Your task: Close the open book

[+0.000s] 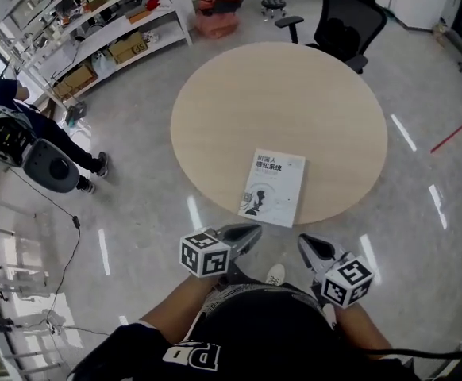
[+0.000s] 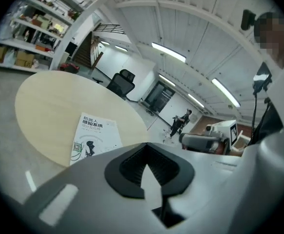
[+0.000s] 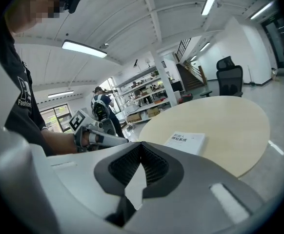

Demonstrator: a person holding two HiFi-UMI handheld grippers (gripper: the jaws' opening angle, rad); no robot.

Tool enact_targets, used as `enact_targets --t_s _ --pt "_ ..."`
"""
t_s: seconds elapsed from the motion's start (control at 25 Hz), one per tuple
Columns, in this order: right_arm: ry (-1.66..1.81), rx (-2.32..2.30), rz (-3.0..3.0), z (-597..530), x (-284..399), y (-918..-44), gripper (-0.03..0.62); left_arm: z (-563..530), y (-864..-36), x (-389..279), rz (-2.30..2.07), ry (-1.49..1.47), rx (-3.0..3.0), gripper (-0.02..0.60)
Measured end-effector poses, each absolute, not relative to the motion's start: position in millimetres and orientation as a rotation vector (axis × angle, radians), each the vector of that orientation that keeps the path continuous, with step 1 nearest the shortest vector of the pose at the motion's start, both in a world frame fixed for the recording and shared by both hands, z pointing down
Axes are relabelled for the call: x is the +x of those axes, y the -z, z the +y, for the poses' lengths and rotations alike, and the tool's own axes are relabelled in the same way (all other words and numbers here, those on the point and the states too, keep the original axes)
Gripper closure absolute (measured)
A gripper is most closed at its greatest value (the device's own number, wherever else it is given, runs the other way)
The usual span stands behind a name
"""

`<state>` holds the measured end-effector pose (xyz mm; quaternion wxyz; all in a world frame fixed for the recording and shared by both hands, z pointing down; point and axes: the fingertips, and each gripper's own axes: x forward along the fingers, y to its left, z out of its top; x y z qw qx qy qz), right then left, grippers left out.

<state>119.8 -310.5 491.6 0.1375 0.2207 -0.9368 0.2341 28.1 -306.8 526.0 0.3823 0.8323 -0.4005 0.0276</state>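
A white book [image 1: 272, 187] lies shut, cover up, near the front edge of the round wooden table [image 1: 294, 101]. Both grippers hang in front of the table, short of its edge and apart from the book. My left gripper [image 1: 249, 233] is shut with nothing between its pads. My right gripper [image 1: 307, 246] is shut and empty too. In the left gripper view the book [image 2: 94, 137] lies beyond the closed left gripper [image 2: 144, 155], with the right gripper [image 2: 200, 141] off to the side. In the right gripper view the book [image 3: 187, 141] sits past the closed right gripper [image 3: 141, 152].
A black office chair [image 1: 346, 18] stands at the table's far side. White shelves [image 1: 104, 30] with boxes line the upper left. A person [image 1: 17, 133] sits at the left on the glossy floor. A small stool [image 1: 273, 6] stands at the back.
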Motion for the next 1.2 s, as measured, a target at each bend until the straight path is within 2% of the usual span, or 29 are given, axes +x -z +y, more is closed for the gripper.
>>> enact_targets --t_s 0.12,0.44,0.92,1.2 --pt "-0.673 0.504 -2.726 -304 93 -496 0.586 -288 -505 11 -1.081 0.013 2.080 0.575" --pt "-0.609 0.311 -2.765 -279 52 -493 0.586 -254 -481 -33 -1.229 -0.111 2.117 0.574" --pt "-0.584 0.529 -2.789 -214 -18 -483 0.586 -172 -468 -109 -1.160 -0.125 2.258 0.575" --pt "-0.627 0.781 -2.722 -138 -23 -493 0.588 -121 -483 -121 -1.033 -0.125 2.337 0.575"
